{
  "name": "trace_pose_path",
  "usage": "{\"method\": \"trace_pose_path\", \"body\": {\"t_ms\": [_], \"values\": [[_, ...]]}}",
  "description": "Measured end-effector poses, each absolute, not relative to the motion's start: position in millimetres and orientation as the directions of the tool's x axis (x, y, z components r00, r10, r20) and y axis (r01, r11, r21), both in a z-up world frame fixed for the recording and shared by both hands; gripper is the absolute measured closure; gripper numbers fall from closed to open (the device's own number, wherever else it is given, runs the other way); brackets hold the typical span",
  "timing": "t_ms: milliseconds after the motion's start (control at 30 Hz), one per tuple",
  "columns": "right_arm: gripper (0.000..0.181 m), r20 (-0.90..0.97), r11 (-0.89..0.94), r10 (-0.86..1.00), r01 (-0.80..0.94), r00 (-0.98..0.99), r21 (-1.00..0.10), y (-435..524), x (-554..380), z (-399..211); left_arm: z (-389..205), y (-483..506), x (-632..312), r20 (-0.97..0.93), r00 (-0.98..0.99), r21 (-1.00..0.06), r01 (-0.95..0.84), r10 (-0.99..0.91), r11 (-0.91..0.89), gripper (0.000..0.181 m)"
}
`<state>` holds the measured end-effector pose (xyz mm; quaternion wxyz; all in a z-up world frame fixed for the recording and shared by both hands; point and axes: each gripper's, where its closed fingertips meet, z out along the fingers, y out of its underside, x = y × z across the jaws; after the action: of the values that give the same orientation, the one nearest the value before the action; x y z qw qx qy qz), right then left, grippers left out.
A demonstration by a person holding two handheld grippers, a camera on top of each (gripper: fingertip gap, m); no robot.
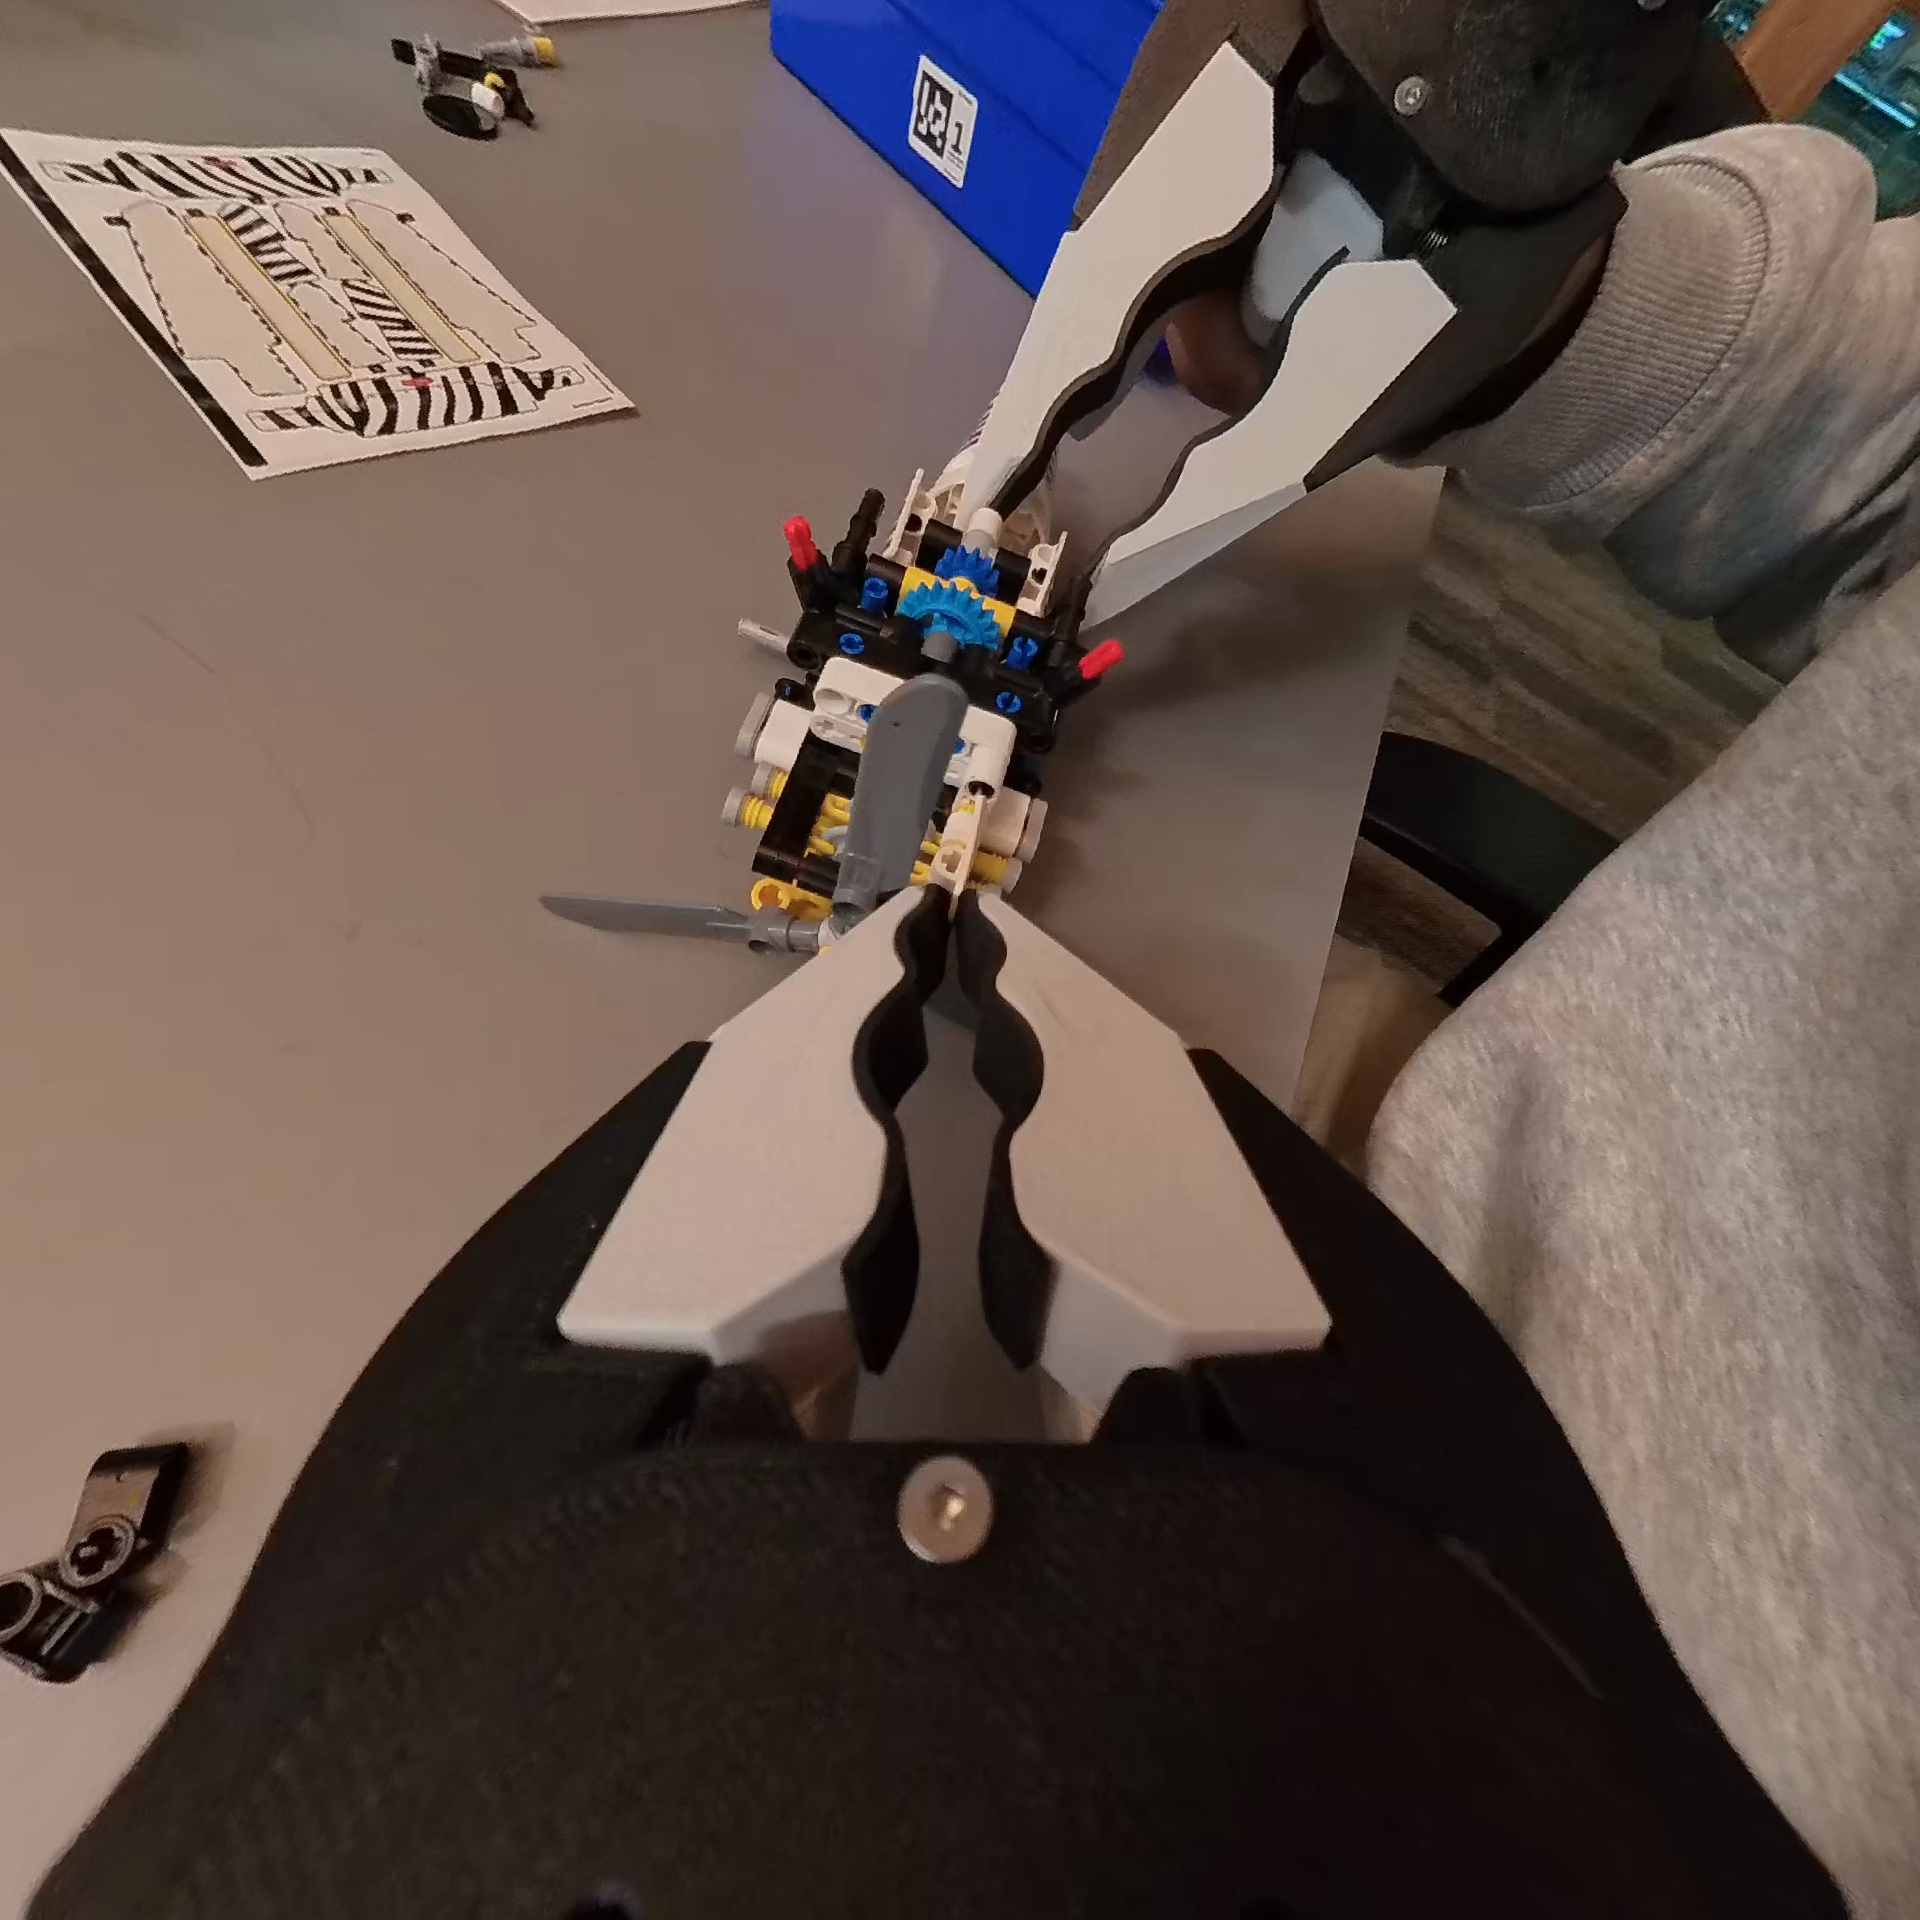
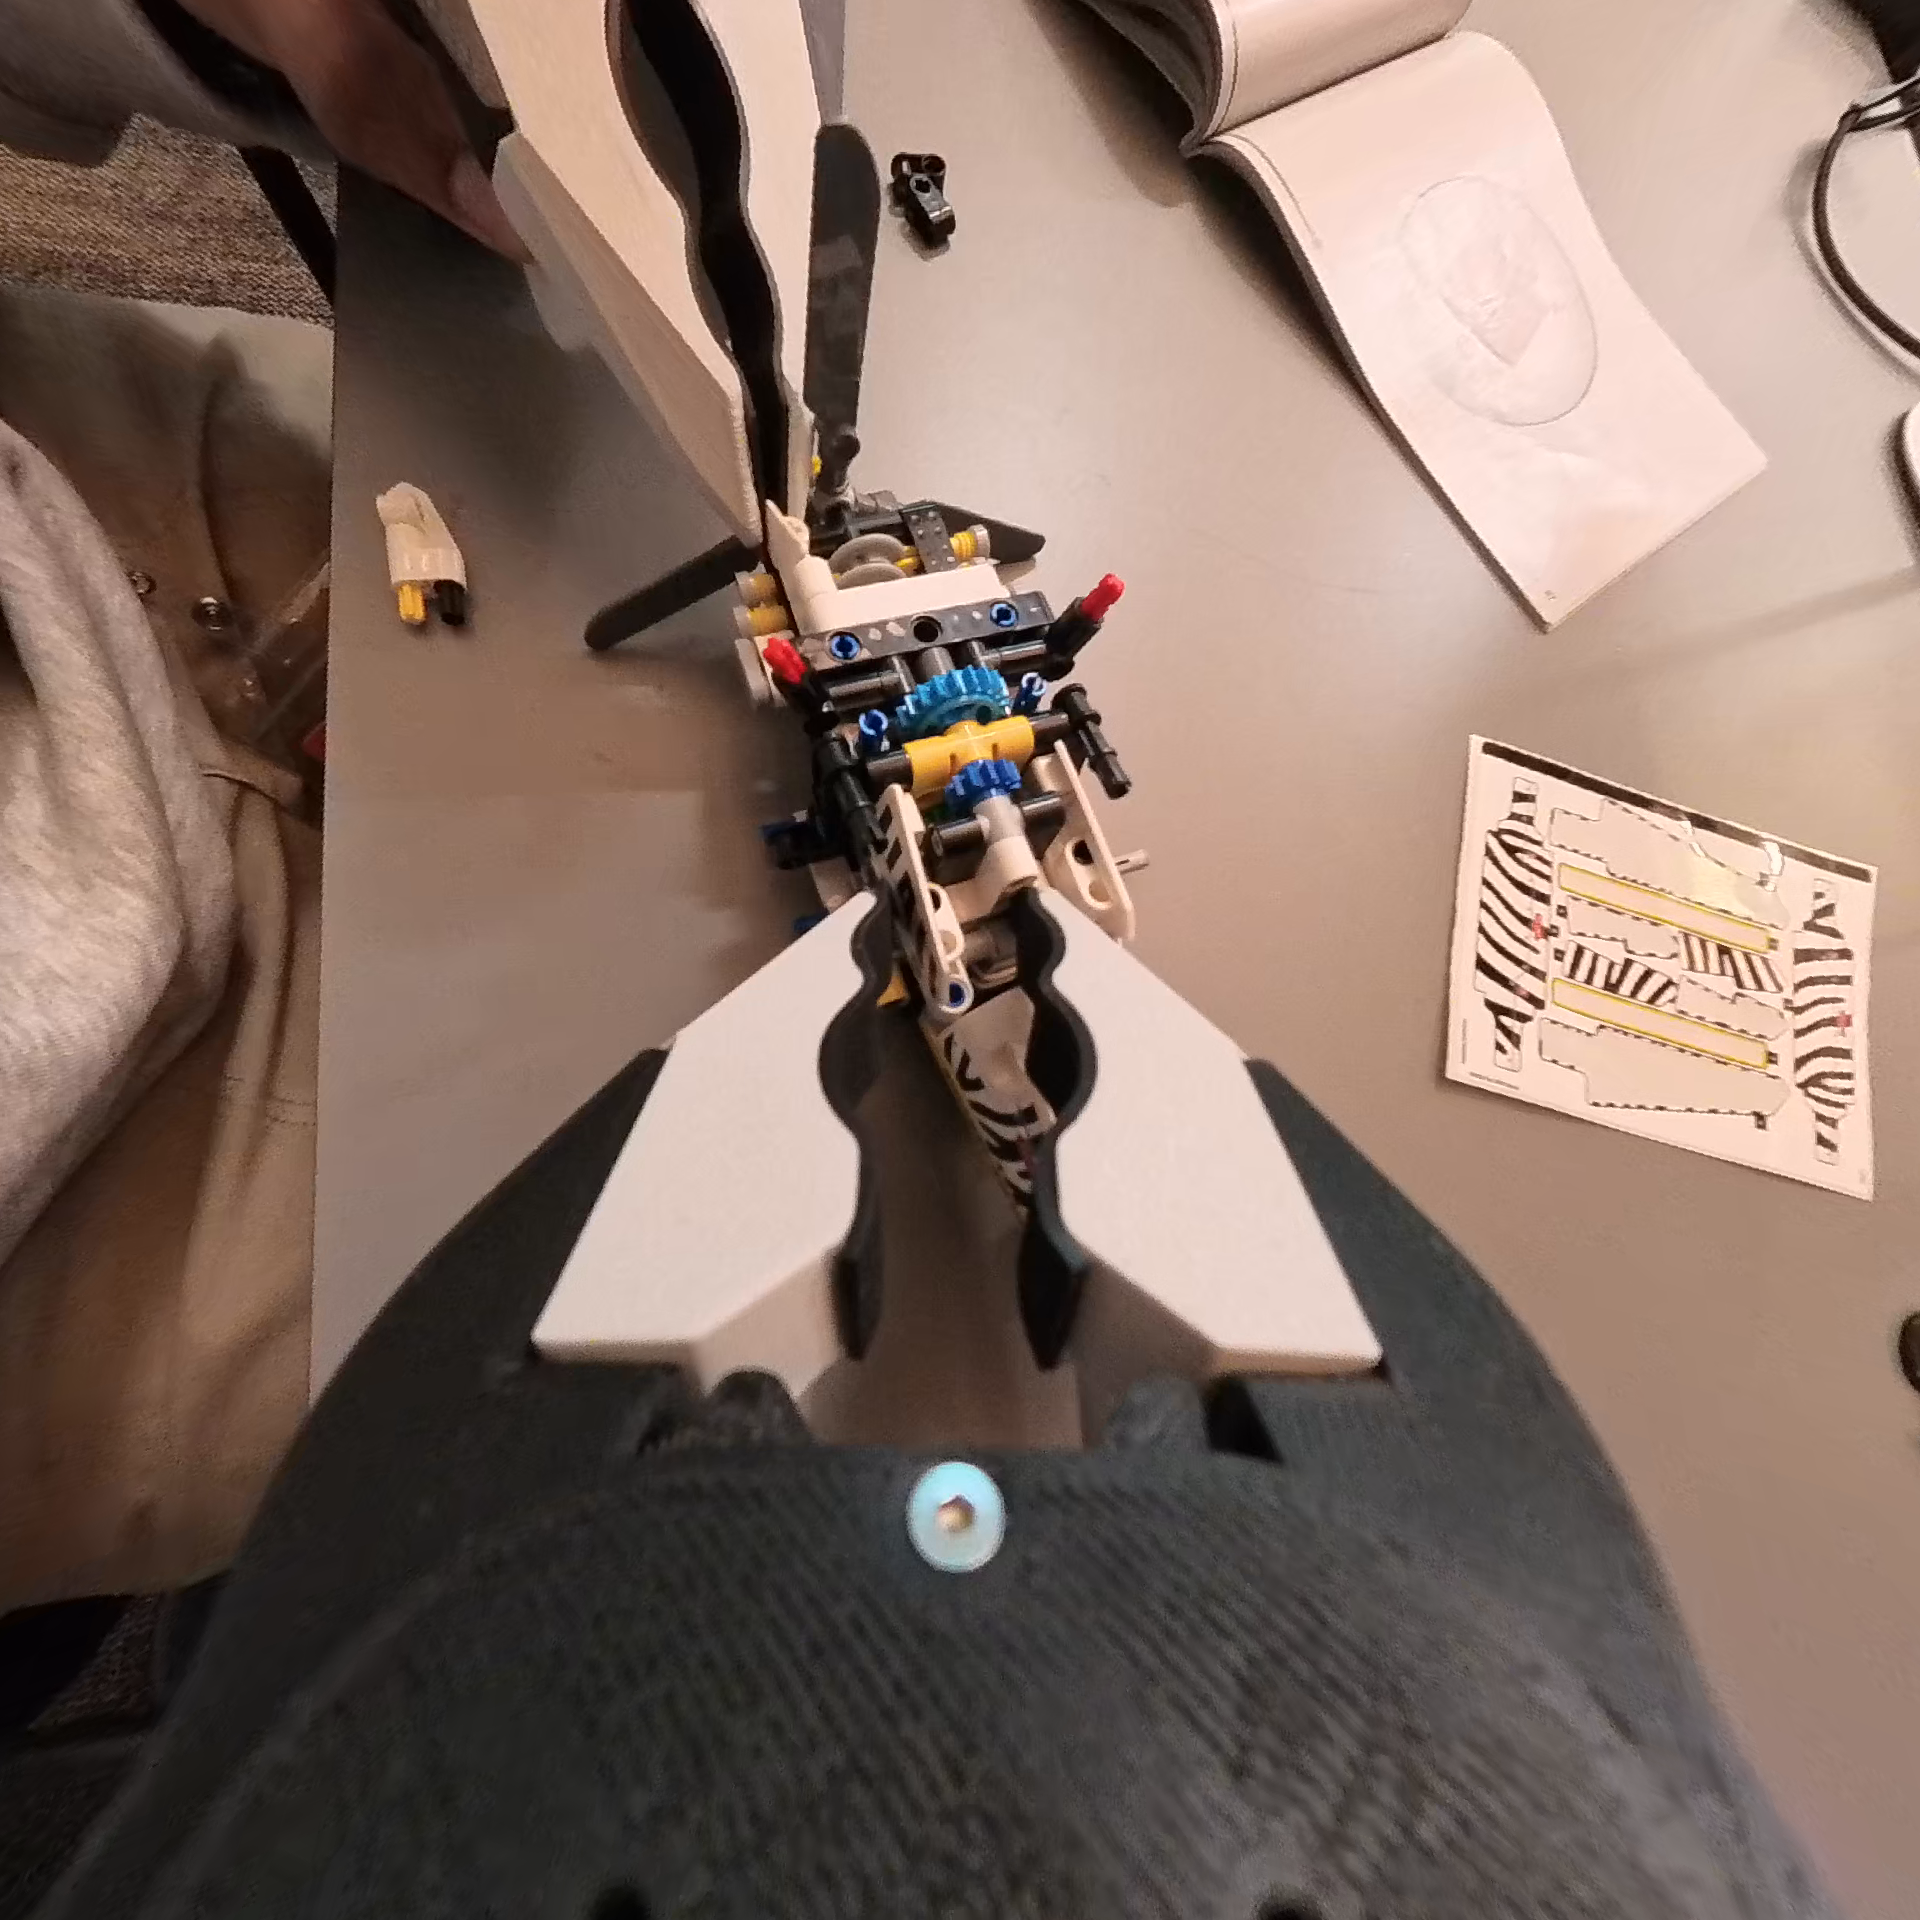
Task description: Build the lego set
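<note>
A lego model [image 1: 914, 707] of black, white, yellow and blue parts, with blue gears and grey rotor blades [image 1: 904, 758], lies on the grey table near its edge. My left gripper [image 1: 940, 906] is shut on a thin white piece [image 1: 961, 842] at the model's rotor end. My right gripper [image 2: 956, 925] is shut on the other end of the model [image 2: 935, 727], around the zebra-striped tail [image 2: 987, 1070]. Each gripper also shows in the other's view, the right one [image 1: 1049, 540] and the left one [image 2: 774, 488].
A zebra sticker sheet [image 1: 301, 301] [image 2: 1662, 977] lies flat on the table. A blue bin [image 1: 935, 94] stands behind. There are an open booklet [image 2: 1455, 281], loose black parts [image 1: 94, 1558] [image 2: 923, 197], a small white-and-yellow part [image 2: 421, 561] and a grey sleeve [image 1: 1714, 1039] past the table edge. The tips of one gripper are about 8 cm away from the tips of the other.
</note>
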<state>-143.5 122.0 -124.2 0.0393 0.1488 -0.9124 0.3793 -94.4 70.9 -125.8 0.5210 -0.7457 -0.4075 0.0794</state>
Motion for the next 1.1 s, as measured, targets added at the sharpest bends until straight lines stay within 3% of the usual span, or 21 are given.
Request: {"method": "trace_pose_path", "body": {"t_ms": [1100], "values": [[0.161, 0.188, 0.672, -0.24, -0.303, -0.952, -0.676, 121.4, -143.6, -123.5, -126.5, 68.6, -99.5, 0.251, 0.604, -0.85, 0.511, 0.757, -0.125, 0.181]]}}
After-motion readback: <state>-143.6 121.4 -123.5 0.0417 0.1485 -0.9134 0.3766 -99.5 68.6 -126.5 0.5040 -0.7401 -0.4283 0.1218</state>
